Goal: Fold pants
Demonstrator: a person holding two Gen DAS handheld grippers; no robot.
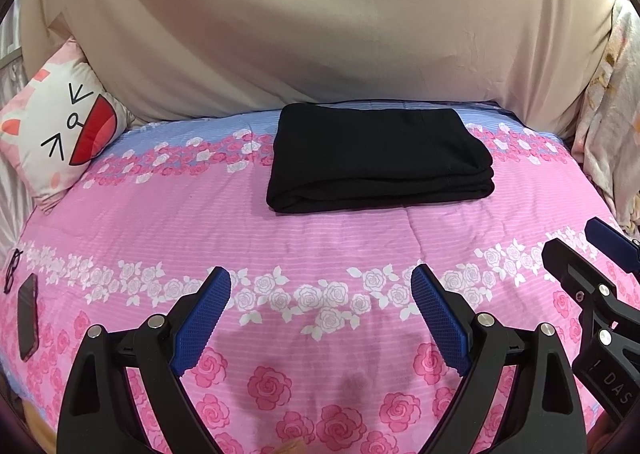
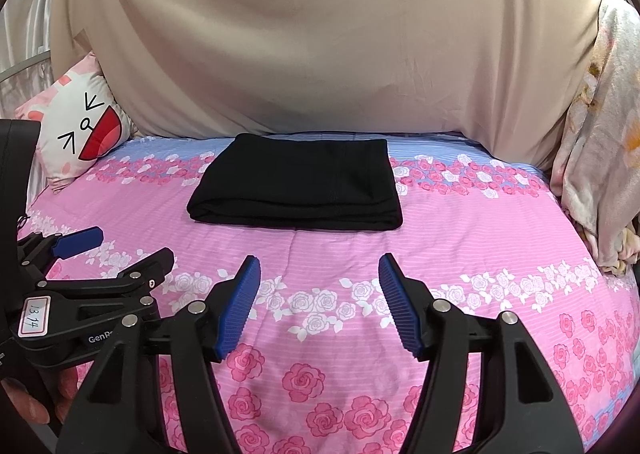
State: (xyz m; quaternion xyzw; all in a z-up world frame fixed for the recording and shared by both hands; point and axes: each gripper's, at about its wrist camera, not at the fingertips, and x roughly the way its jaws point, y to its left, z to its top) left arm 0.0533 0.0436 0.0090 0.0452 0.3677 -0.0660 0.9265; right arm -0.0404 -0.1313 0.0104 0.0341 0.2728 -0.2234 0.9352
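Lying folded into a compact black stack, the pants (image 1: pixel 378 157) sat mid-bed on the quilt (image 1: pixel 320 238), well apart from both claws. Left gripper (image 1: pixel 320 318) and right gripper (image 2: pixel 320 302): released, empty, above the quilt. Folding judged complete; next move calls only for withdrawal, or a light squaring of edges

We see the black pants (image 1: pixel 378 157) folded into a compact, roughly rectangular bundle, lying flat on the pink rose-printed bedspread (image 1: pixel 320 238). Several layers stack at the near edge, where the rounded folds show. The far edge reaches the blue band of the bedspread, near the beige cloth (image 1: pixel 320 25) behind. Nothing touches or rests on them.
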